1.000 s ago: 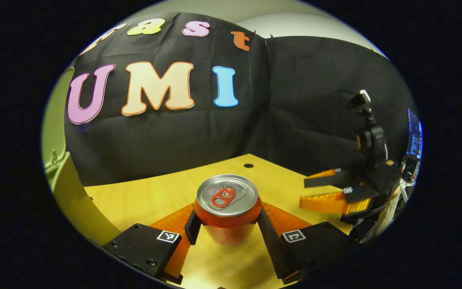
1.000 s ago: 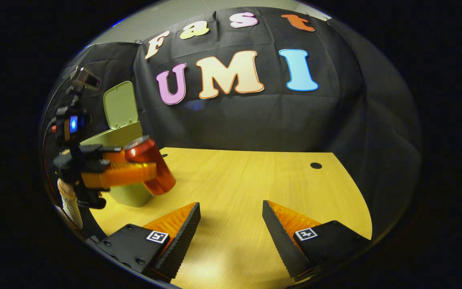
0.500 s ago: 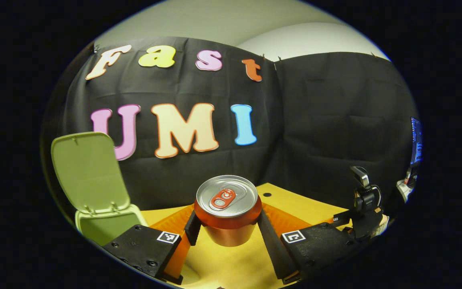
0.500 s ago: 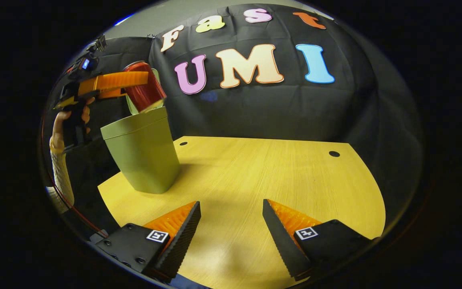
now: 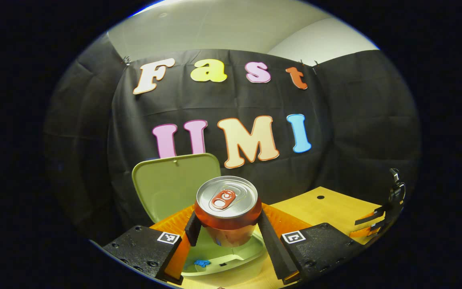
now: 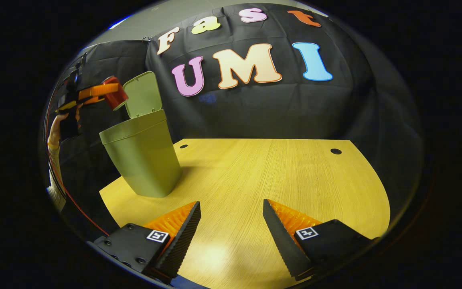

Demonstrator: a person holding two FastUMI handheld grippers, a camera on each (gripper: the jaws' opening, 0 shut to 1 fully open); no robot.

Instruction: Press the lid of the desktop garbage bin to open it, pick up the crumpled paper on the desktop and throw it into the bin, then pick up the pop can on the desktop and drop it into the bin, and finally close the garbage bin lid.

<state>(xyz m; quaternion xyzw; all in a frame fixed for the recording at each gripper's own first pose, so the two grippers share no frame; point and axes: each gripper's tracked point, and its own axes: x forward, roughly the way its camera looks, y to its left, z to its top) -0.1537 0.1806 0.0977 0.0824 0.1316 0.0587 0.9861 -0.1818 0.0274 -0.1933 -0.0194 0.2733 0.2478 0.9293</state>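
Black cloth is hanging behind a wooden desktop (image 6: 279, 172), and the action is all up at the left end. Over the last second the pop can (image 5: 227, 208) has been travelling from just above the desk to right over the bin (image 6: 140, 156), so the drop is looking imminent. Sitting upright between the fingers of the left gripper (image 5: 229, 237), it is showing a silver top, a red pull tab and a glossy red body, no dents that I can make out. Both fingers are pressing on its sides. Beneath it the bin's open mouth is showing, with a small blue scrap (image 5: 202, 263) lying inside; I cannot tell whether that is the paper. Behind, the pale green lid (image 5: 175, 184) is standing raised. Farther out, the right gripper (image 6: 231, 233) is hovering low above bare desk, jaws spread wide and holding nothing, well apart from the bin
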